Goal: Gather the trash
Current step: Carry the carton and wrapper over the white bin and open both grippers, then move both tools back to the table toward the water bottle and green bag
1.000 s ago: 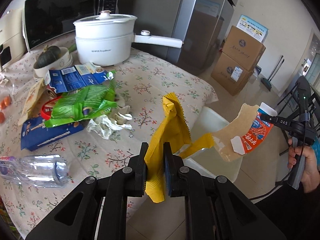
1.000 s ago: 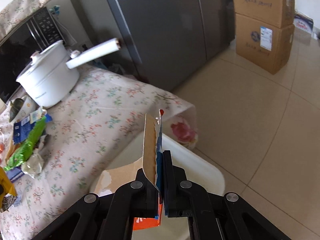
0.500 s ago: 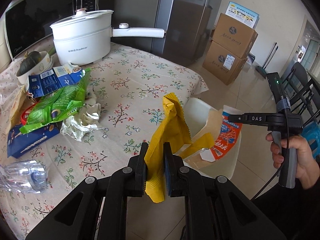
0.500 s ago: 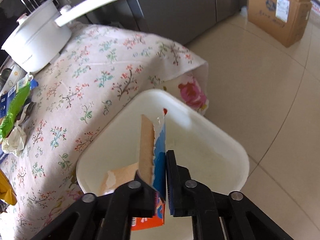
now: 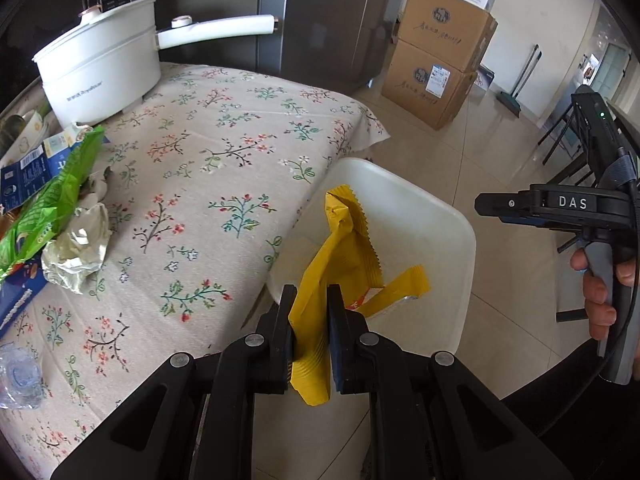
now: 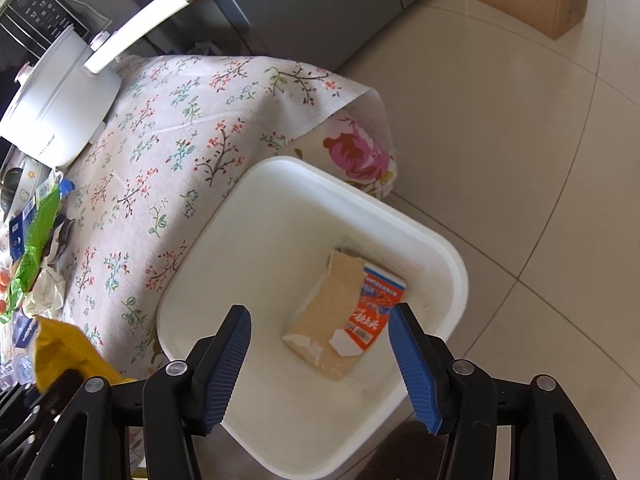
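My left gripper [image 5: 310, 312] is shut on a yellow snack wrapper [image 5: 340, 252] and holds it over the near edge of the white bin [image 5: 444, 216] beside the table. My right gripper [image 6: 320, 336] is open above the bin [image 6: 280, 168]. A torn cardboard carton [image 6: 344, 312] with red and blue print lies on the bin's floor. The yellow wrapper also shows in the right wrist view [image 6: 64, 348] at lower left. More trash lies on the table: a green bag [image 5: 48, 204], crumpled paper [image 5: 76, 256], blue packets [image 5: 28, 168] and a clear bottle [image 5: 20, 376].
A white electric pot [image 5: 100, 68] with a long handle stands at the back of the floral-cloth table [image 5: 224, 184]. A fridge [image 5: 320, 12] and stacked cardboard boxes [image 5: 436, 64] stand behind. The floor is tiled. The right hand-held gripper body [image 5: 576, 208] is at the right.
My right gripper opened and the carton dropped into the bin. My left gripper carried the yellow wrapper rightward over the bin's edge.
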Tool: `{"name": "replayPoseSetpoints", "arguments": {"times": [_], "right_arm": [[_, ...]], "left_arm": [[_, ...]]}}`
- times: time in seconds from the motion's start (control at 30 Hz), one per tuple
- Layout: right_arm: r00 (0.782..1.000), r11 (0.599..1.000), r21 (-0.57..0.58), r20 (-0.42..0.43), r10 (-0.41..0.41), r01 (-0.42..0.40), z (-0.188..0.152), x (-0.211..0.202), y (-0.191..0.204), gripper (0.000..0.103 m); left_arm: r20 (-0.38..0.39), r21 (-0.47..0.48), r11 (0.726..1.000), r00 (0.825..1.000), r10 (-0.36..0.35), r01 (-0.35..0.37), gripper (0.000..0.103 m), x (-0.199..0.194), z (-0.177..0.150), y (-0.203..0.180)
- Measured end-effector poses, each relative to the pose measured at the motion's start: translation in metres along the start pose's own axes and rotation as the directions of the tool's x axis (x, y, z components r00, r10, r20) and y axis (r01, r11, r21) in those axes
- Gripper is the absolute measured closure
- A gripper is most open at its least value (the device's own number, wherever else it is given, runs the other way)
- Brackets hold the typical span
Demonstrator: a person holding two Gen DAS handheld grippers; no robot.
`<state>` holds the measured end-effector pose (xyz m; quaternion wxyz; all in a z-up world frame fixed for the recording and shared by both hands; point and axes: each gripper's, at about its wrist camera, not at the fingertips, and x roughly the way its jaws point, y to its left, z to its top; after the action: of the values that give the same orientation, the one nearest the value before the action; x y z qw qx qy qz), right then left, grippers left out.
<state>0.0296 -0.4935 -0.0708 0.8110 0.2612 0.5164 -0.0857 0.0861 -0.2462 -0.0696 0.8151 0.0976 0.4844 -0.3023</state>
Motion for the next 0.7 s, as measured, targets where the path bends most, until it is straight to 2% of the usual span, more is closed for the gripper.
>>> {"name": "replayPoseSetpoints", "arguments": {"times": [0.13, 0.23, 0.27, 0.3, 0.37, 0.7], "right_arm": [[1.0, 1.0, -0.019, 0.019, -0.024, 0.024, -0.001, -0.007, -0.002, 0.037], [0.999, 0.999, -0.021, 0.034, -0.038, 0.039, 0.001, -0.012, -0.005, 0.036], [0.998, 0.999, -0.018, 0.04, -0.042, 0.043, 0.001, -0.014, -0.007, 0.036], [0.998, 0.999, -0.014, 0.045, -0.048, 0.048, 0.002, -0.015, -0.008, 0.035], [0.997, 0.998, 0.0, 0.051, -0.056, 0.056, 0.004, -0.017, -0.011, 0.034], [0.996, 0.998, -0.02, 0.067, -0.063, 0.064, 0.007, -0.02, 0.004, 0.031]], "left_arm": [[-0.004, 0.022, 1.0, 1.0, -0.018, 0.018, 0.087, 0.014, 0.005, -0.012], [0.042, 0.051, 0.998, 0.998, -0.037, 0.035, 0.083, 0.017, 0.009, -0.019], [0.053, 0.067, 0.998, 0.998, -0.021, 0.017, 0.072, 0.017, 0.01, -0.022], [0.058, 0.082, 0.997, 0.998, 0.004, -0.009, 0.055, 0.018, 0.011, -0.024], [0.074, 0.095, 0.994, 0.996, 0.039, -0.046, 0.037, 0.017, 0.01, -0.024], [0.061, 0.039, 0.996, 0.995, 0.074, -0.077, 0.03, 0.001, 0.006, 0.002]]}}
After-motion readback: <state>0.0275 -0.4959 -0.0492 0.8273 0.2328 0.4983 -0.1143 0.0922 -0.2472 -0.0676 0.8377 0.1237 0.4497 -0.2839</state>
